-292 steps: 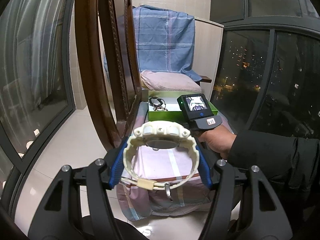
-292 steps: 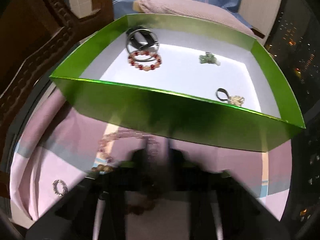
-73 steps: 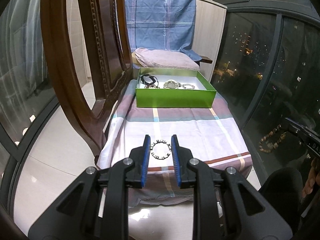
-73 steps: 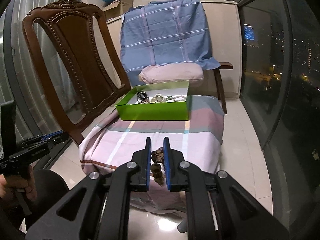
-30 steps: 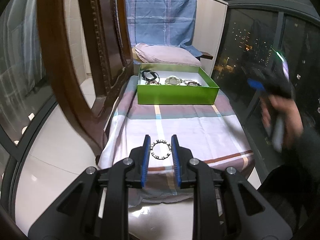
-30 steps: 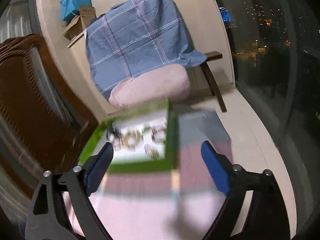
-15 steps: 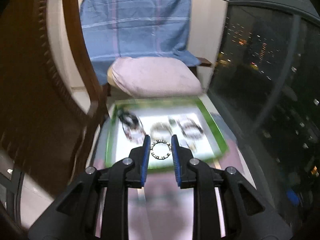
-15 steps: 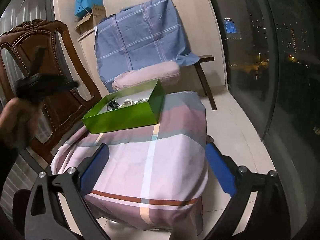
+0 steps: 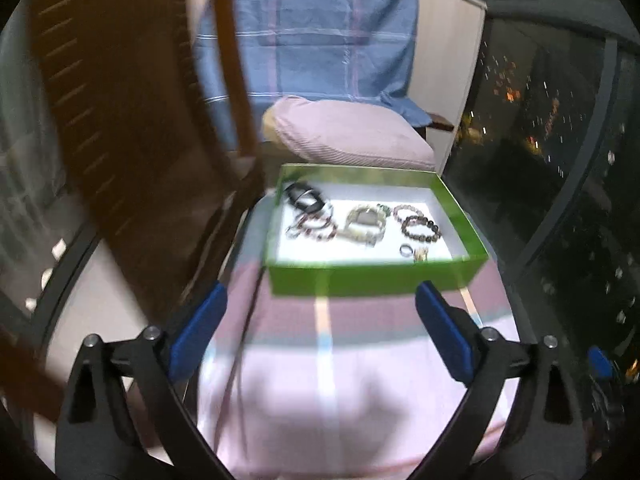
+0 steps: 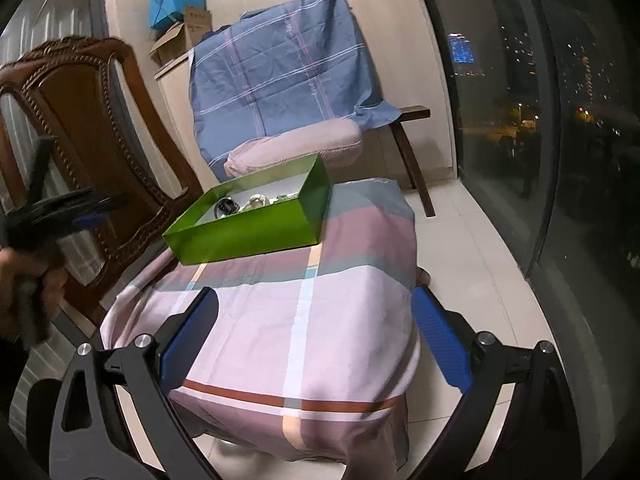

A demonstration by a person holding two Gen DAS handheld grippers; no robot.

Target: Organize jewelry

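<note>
A green box (image 9: 376,278) stands on the striped cloth and holds several pieces: a black watch (image 9: 304,197), a cream watch (image 9: 366,220), bead bracelets (image 9: 420,227) and a small ring (image 9: 406,250). The view is blurred. My left gripper (image 9: 320,332) is open and empty, just in front of the box. My right gripper (image 10: 316,340) is open and empty, further back over the cloth. The box (image 10: 248,236) shows ahead of it to the left, and the left gripper (image 10: 68,210) at the far left.
A carved wooden chair back (image 9: 140,140) stands close on the left, also in the right wrist view (image 10: 92,120). A pink pillow (image 9: 348,136) and blue plaid cloth (image 9: 312,40) lie behind the box. Glass windows (image 10: 540,120) run along the right. The cloth-covered bench (image 10: 300,320) drops to tiled floor.
My left gripper has opened; the small dark ring it held is no longer between its fingers. It has pulled back a little from the box. The right gripper stays open.
</note>
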